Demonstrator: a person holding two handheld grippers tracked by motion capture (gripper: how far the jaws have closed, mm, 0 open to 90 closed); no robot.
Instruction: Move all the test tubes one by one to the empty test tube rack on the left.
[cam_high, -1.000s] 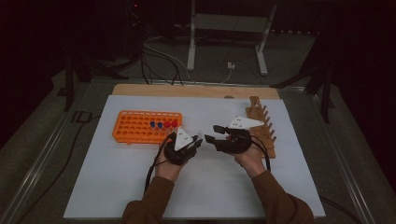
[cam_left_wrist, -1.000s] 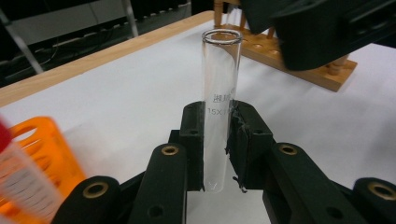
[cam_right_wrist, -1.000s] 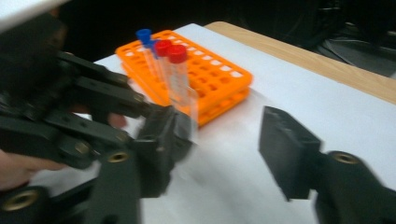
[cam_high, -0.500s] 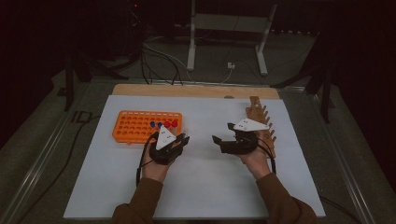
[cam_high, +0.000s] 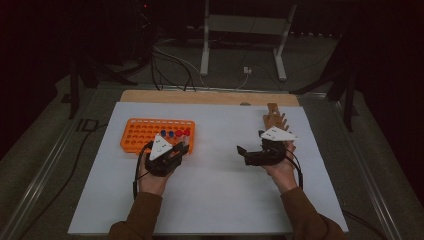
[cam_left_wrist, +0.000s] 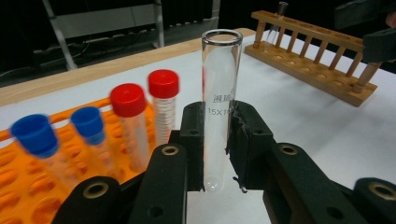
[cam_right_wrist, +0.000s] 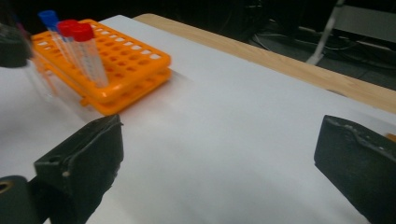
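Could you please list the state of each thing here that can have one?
Left gripper: shut on the glass test tube.
Glass test tube: upright, uncapped, empty.
Right gripper: open, jaws just opened, nothing between them.
Red-capped tubes: capped, standing in the orange rack.
Blue-capped tubes: capped, in the same rack.
Wooden rack: one glass tube at its far end.

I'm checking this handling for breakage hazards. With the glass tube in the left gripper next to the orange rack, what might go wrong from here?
The left gripper pinches the open glass tube only near its rounded bottom, so it may tilt or slip. The capped tubes in the orange rack stand close beside it and might be knocked. The right gripper is open with nothing between its jaws, so it gives no support.
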